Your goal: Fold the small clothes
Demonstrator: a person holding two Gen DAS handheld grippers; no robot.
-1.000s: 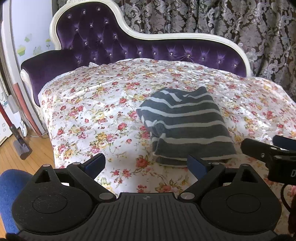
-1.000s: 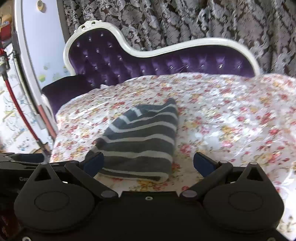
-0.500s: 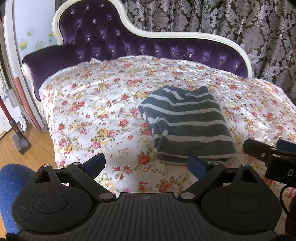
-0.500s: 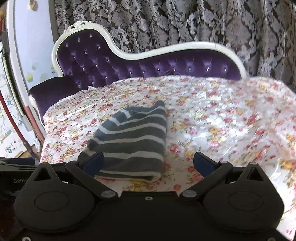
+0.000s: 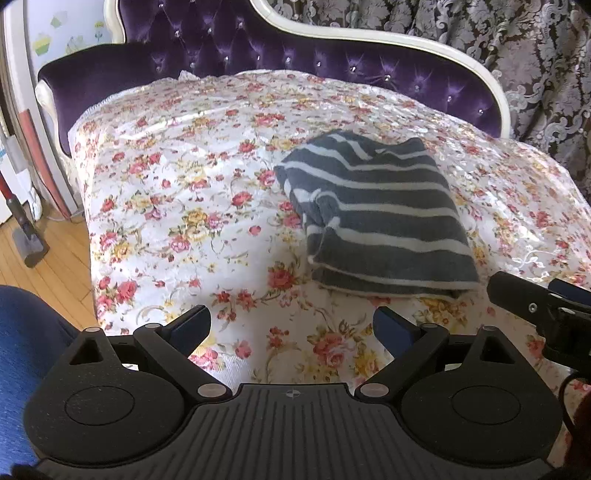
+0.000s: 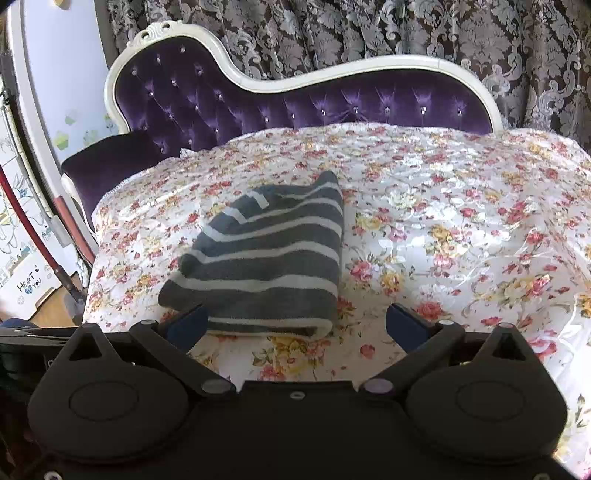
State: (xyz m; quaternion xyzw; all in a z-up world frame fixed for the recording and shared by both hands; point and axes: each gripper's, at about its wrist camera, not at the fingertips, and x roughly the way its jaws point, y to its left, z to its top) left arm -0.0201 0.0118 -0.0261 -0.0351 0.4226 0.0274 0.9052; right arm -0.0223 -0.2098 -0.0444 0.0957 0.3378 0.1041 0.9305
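Note:
A dark grey garment with white stripes [image 5: 376,214] lies folded into a compact rectangle on the floral cover [image 5: 192,192] of a purple couch; it also shows in the right wrist view [image 6: 266,258]. My left gripper [image 5: 291,330] is open and empty, held above the cover in front of the garment's near left corner. My right gripper [image 6: 295,326] is open and empty, just short of the garment's near edge. The right gripper's black finger shows at the right edge of the left wrist view [image 5: 524,299].
The couch has a tufted purple back with a white frame [image 6: 295,77] and patterned curtains [image 6: 369,33] behind. At the left are wooden floor [image 5: 55,280], a vacuum head [image 5: 29,243] and a white cabinet [image 6: 22,258]. A blue cushion [image 5: 26,350] sits at lower left.
Both grippers have drawn back and risen a little from the garment, staying open. The folded garment has not moved.

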